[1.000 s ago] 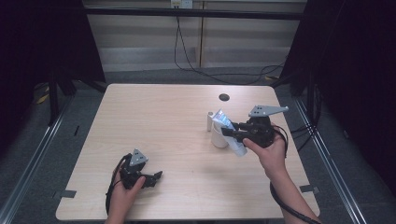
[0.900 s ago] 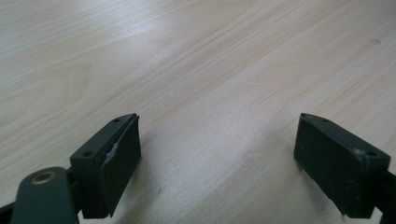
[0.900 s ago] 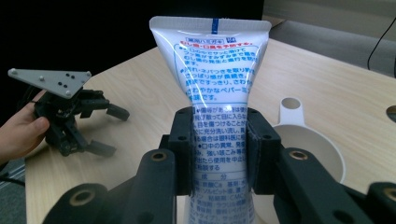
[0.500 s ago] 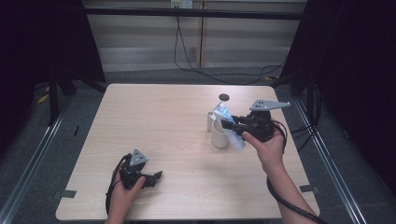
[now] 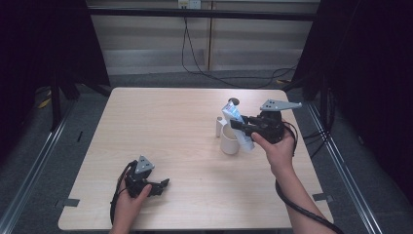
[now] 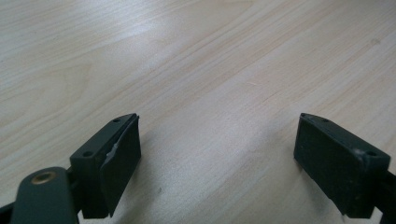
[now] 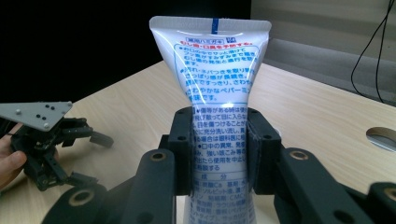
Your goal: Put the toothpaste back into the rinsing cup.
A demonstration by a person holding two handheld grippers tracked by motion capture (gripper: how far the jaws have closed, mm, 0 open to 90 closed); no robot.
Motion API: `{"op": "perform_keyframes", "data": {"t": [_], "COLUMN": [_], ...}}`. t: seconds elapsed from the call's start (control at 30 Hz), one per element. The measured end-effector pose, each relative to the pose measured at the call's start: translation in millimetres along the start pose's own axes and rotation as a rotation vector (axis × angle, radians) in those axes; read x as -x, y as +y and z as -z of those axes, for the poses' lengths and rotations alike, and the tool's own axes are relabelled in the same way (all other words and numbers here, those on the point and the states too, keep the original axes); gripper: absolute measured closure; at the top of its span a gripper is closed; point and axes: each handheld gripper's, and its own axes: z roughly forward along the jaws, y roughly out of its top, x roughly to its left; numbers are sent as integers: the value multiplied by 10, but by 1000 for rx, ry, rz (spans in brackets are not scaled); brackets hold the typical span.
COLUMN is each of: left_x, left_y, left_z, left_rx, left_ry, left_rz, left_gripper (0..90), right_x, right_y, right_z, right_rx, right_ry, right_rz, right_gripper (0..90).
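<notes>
Right gripper (image 5: 239,126): jaws clamped on a white toothpaste tube (image 7: 215,88), pads pressing its printed middle from both sides; the crimped end rises beyond the jaw tips, the lower end runs down between the gripper's arms. In the high view the tube sits tilted, just above a white cup (image 5: 229,142) on the table (image 5: 160,126). Left gripper (image 5: 158,185): jaws spread wide, nothing between them, bare wood beneath.
</notes>
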Motion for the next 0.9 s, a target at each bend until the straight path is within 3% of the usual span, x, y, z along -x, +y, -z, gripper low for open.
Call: {"op": "perform_keyframes", "data": {"t": [0.9], "left_x": [2], "left_y": [0], "left_z": [0], "left_rx": [-1], "left_ry": [2], "left_rz": [0], "left_gripper": [147], "right_x": [105], "right_y": [76], "right_z": [-214], "right_rx": [54], "right_ry": [-50], "right_rz": [-22], "right_gripper": [679]}}
